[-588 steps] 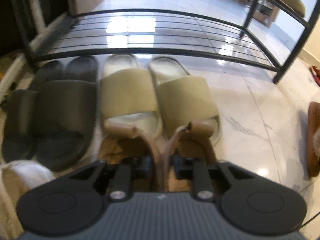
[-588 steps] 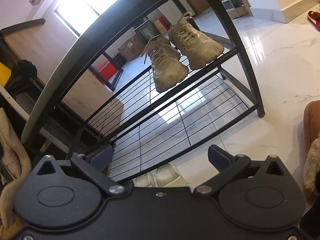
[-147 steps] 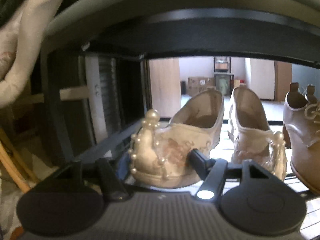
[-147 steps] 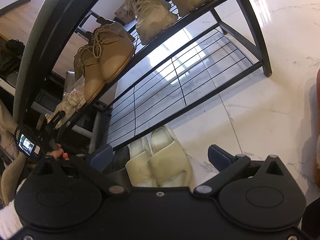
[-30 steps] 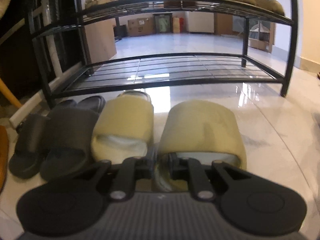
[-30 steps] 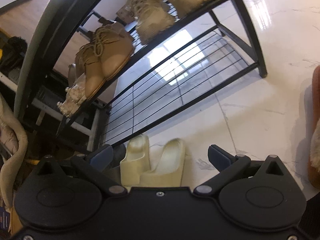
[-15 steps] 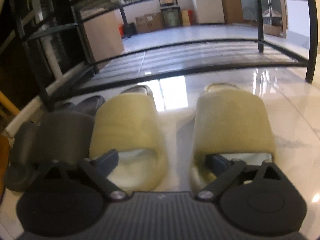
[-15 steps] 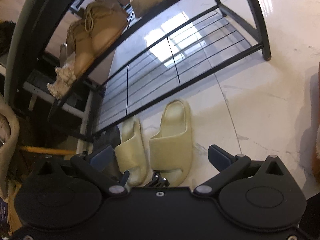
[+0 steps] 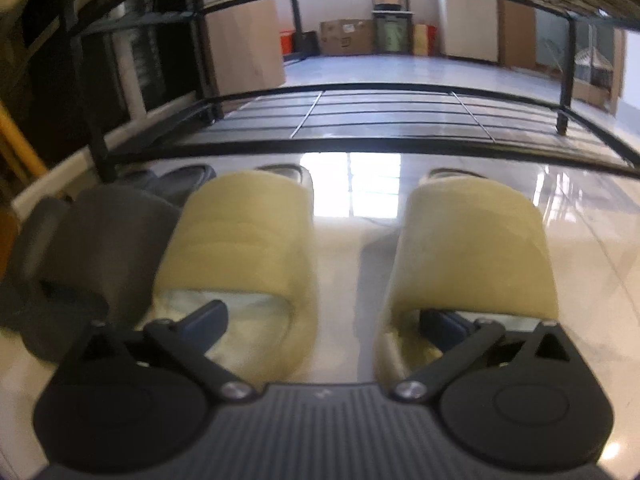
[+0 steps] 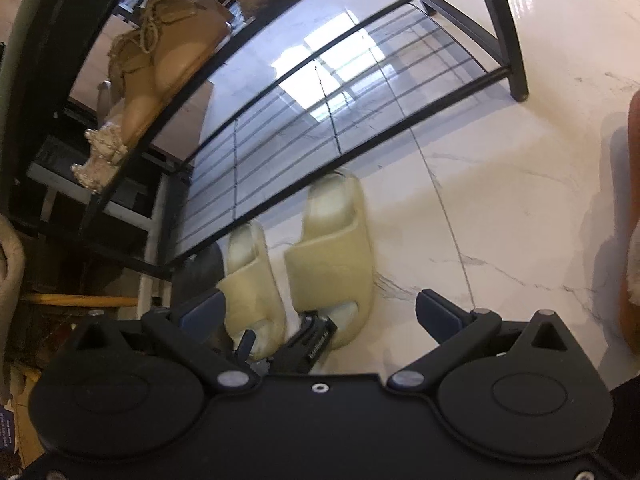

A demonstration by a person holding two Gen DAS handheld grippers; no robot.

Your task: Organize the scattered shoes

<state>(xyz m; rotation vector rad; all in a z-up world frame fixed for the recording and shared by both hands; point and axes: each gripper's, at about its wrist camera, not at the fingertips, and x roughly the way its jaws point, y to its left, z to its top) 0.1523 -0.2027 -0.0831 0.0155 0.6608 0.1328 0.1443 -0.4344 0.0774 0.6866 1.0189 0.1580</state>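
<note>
Spread wide and gripping nothing, the left gripper point(image 9: 324, 322) sits low over the pale marble floor point(image 9: 592, 240), one fingertip over the heel of each of the two beige slides: its left fingertip over the left beige slide point(image 9: 240, 248), its right fingertip at the heel of the right beige slide point(image 9: 476, 248). Whether either tip touches the foam cannot be told. The two beige slides lie side by side with a strip of bare floor between them, toes toward the shoe rack point(image 9: 360, 148). Just left of the left beige slide, touching or nearly so, lies a pair of dark grey slides point(image 9: 100, 240). Beyond the toes runs the rack's lower wire shelf point(image 9: 380, 116), bare. From higher up, the right gripper point(image 10: 318, 312) also stands open with nothing between its fingers, looking down on the same beige slides and on the left gripper's tip at their heels. On the rack's upper shelf point(image 10: 224, 56) stand tan lace-up shoes point(image 10: 176, 32), with a pearl-trimmed shoe point(image 10: 102, 156) at the left end beside them. A brown furry item point(image 10: 632, 240) shows at the right edge of that view, well apart from the slides.
</note>
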